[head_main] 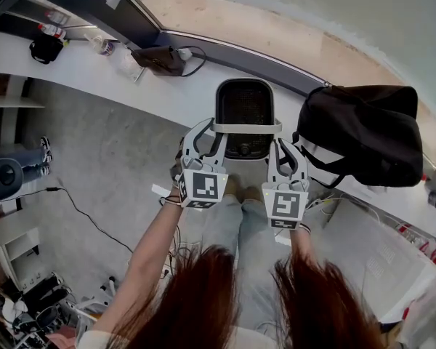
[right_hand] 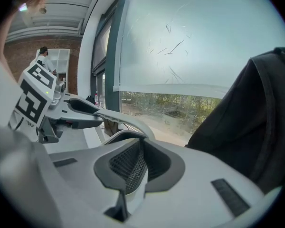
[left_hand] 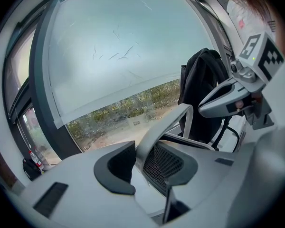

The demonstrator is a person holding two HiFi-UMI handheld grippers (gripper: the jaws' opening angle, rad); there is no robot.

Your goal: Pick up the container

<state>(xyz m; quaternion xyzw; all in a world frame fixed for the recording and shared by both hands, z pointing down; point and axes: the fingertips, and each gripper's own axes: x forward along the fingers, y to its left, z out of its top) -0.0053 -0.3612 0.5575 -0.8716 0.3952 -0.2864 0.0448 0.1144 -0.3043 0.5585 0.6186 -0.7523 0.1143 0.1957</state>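
The container (head_main: 245, 115) is a black mesh basket with a white handle (head_main: 247, 127) across its near side, seen in the head view over the white ledge (head_main: 94, 71). My left gripper (head_main: 216, 135) grips its left end and my right gripper (head_main: 277, 148) its right end. In the left gripper view my left gripper (left_hand: 145, 167) is shut with the handle (left_hand: 166, 122) and the mesh wall (left_hand: 165, 164) between its pads. In the right gripper view my right gripper (right_hand: 135, 167) is shut on the mesh wall (right_hand: 127, 164). Whether the basket rests on the ledge or hangs above it I cannot tell.
A black backpack (head_main: 363, 133) stands right beside the container on the ledge. Further left along the ledge lie a brown bag (head_main: 160, 58), a small black bag (head_main: 46, 48) and bottles. A large window (left_hand: 118, 56) rises behind it. Below is grey floor (head_main: 109, 173) with a cable.
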